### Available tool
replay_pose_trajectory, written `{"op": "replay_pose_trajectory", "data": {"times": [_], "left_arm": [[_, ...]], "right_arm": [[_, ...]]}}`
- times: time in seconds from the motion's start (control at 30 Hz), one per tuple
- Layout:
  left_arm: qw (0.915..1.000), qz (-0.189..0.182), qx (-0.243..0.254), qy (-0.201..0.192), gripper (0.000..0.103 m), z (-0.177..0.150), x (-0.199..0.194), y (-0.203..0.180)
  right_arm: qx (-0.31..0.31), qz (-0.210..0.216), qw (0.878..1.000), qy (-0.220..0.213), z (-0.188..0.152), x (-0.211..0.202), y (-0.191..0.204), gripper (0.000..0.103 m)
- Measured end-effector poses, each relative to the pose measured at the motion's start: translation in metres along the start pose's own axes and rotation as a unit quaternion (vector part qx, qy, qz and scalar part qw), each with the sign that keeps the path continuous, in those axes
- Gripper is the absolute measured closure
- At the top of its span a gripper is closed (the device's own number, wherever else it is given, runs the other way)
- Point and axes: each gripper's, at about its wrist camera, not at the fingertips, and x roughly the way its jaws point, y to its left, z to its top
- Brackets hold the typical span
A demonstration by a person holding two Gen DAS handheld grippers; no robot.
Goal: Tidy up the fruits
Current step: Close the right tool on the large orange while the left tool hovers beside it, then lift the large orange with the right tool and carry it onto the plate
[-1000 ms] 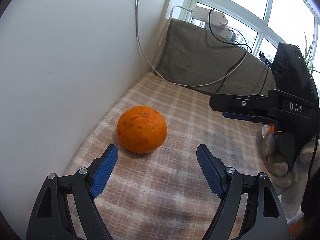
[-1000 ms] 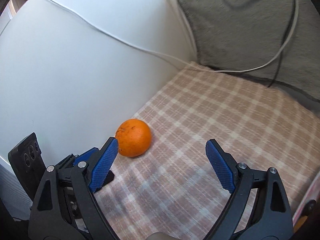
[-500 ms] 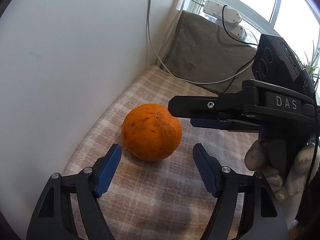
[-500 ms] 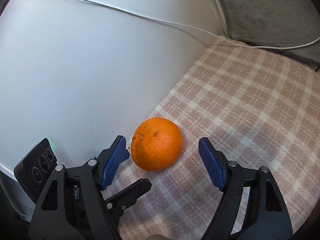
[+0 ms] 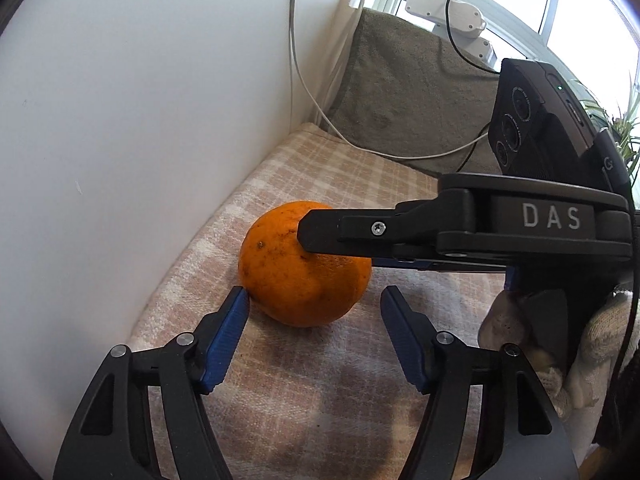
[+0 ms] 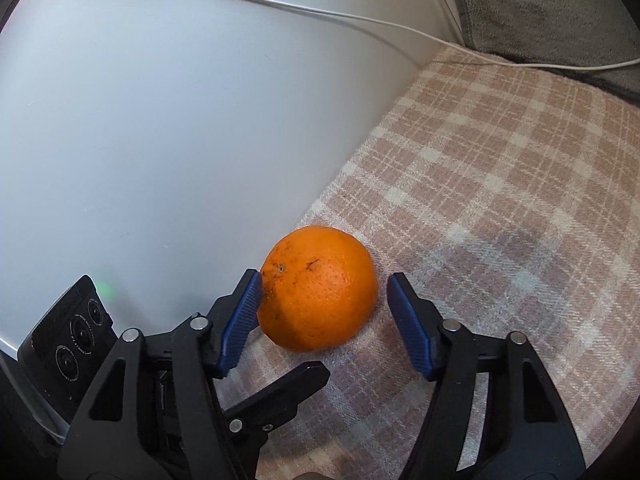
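One orange (image 5: pixel 296 280) lies on the plaid cloth (image 5: pixel 360 420) close to the white wall. My left gripper (image 5: pixel 315 300) straddles its near side. The left pad (image 5: pixel 228 328) touches the peel and the right pad (image 5: pixel 402 340) stands clear, with the jaws closing. In the left wrist view a black finger (image 5: pixel 360 228) of the right gripper crosses over the orange from the right. In the right wrist view the right gripper (image 6: pixel 323 280) brackets the orange (image 6: pixel 320 292). Its left pad (image 6: pixel 240 316) rests on the peel, a small gap remains at its right pad (image 6: pixel 408 328), and the jaws are closing.
The white wall (image 5: pixel 140 120) runs along the left. A grey-green cushion (image 5: pixel 408 96) stands at the back with a white cable (image 5: pixel 308 80) and a power strip (image 5: pixel 444 12) above it. A gloved hand (image 5: pixel 532 340) holds the right gripper. The left gripper's finger (image 6: pixel 280 392) lies below the orange.
Both grippers have come in on the orange and their jaws have narrowed. The right gripper's finger now reaches over the fruit in the left wrist view.
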Motion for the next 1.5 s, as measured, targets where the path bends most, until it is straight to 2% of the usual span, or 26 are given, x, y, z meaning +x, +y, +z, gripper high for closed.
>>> {"op": "replay_pose_trajectory", "data": {"times": [0.37, 0.73, 1.1, 1.5], "left_arm": [[1.0, 0.003, 0.0, 0.002, 0.039, 0.001, -0.002, 0.0], [0.9997, -0.01, 0.015, -0.013, 0.039, -0.001, -0.017, -0.018], [0.9984, -0.028, 0.038, -0.031, 0.039, -0.004, -0.038, -0.048], [0.9934, -0.068, 0.085, -0.037, 0.04, -0.014, -0.053, -0.105]], "right_arm": [[-0.007, -0.006, 1.0, -0.008, -0.016, -0.005, 0.014, 0.041], [-0.002, -0.009, 1.0, -0.028, -0.026, -0.031, 0.006, 0.042], [-0.007, -0.02, 0.998, -0.06, -0.04, -0.074, 0.012, 0.042], [0.015, -0.041, 0.992, -0.119, -0.082, -0.149, 0.001, 0.042]]}}
